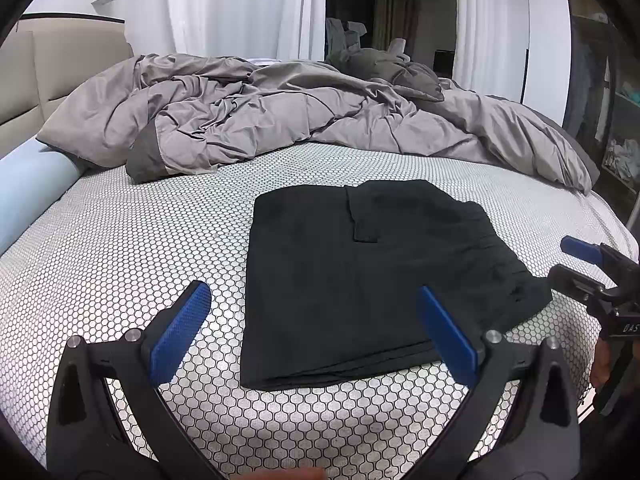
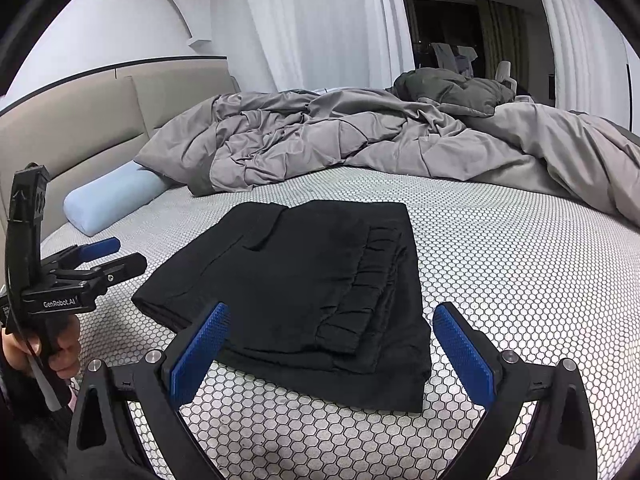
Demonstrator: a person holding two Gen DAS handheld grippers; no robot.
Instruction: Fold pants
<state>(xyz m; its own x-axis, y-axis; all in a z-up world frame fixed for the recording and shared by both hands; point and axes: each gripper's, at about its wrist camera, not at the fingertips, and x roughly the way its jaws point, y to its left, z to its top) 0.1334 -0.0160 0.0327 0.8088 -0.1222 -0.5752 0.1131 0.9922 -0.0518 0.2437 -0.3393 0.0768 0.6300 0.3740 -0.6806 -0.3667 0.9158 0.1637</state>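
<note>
Pants: the black pants (image 1: 360, 280) lie folded into a flat, roughly rectangular bundle of stacked layers on the bed (image 1: 120, 248), which has a white cover printed with a dark honeycomb pattern. A gathered elastic waistband (image 2: 368, 280) shows on top of the bundle in the right wrist view, and a narrow flap (image 1: 362, 216) sits on its upper face.

Left tongs: the left tongs (image 1: 314, 332) are spread wide, released, gripping nothing. They hover just short of the near edge of the pants, one blue pad (image 1: 182, 328) over bare bed to the left of the pants, the other over the near right part of the pants. The right wrist view shows these tongs from the side, left of the pants, held by a hand (image 2: 60, 344).

Right tongs: the right tongs (image 2: 330, 352) are also released and wide apart, holding nothing, poised above the near edge of the pants with the bundle between the two blue pads. In the left wrist view they appear beside the right corner of the pants.

Beyond the pants: a crumpled grey duvet (image 1: 280, 112) is heaped on the far side of the bed.

Left of the pants: a pale blue bolster pillow (image 2: 112, 200) lies against the beige headboard (image 2: 120, 112).

Background: white curtains (image 1: 224, 4) hang behind the duvet.
</note>
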